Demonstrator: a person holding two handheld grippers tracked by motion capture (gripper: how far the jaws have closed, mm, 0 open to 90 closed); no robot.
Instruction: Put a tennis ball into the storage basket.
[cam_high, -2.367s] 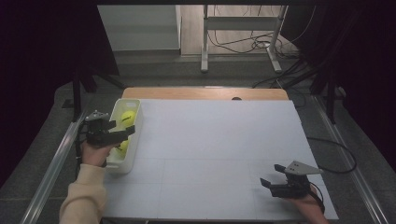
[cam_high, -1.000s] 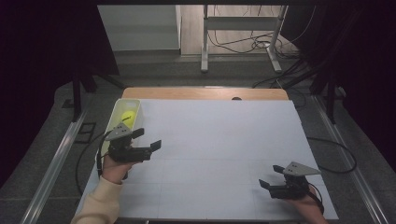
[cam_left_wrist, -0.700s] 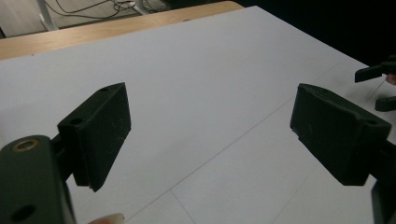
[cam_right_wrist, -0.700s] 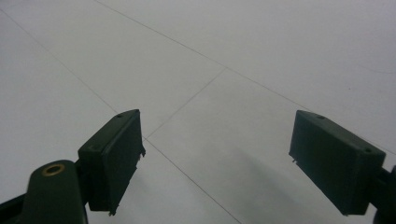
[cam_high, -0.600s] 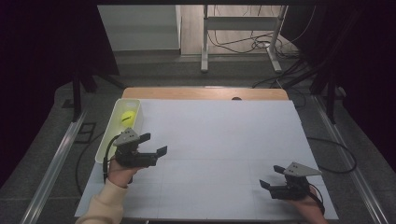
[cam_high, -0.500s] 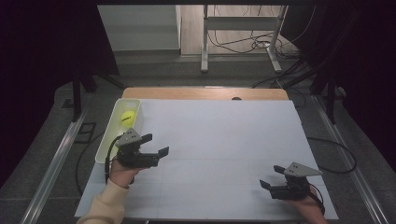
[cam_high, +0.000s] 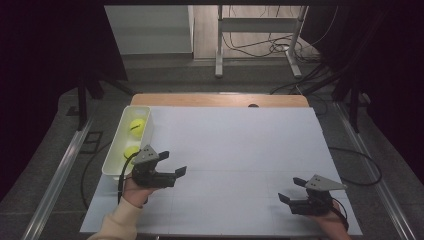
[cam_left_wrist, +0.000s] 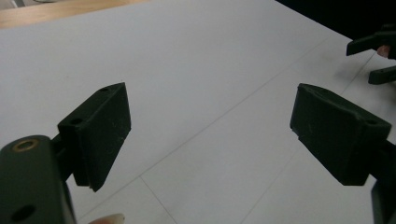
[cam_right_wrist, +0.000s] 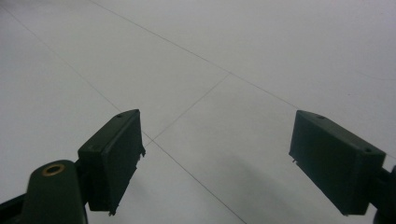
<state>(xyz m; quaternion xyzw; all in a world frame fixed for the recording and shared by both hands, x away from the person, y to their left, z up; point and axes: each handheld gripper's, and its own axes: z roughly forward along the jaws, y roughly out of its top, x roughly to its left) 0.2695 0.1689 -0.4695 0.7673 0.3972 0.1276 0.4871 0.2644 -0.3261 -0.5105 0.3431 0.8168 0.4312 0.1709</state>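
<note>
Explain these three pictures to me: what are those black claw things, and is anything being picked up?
A person sits at a table with a hand-held gripper in each hand: a black two-jawed tool. The high view looks down from above; the left hand-held gripper lies near a white tray holding two yellow balls, the right hand-held gripper rests at the table's near right corner. The other two pictures come from cameras riding on each tool, looking along its jaws at the white tabletop. Both stand open and hold nothing.
</note>
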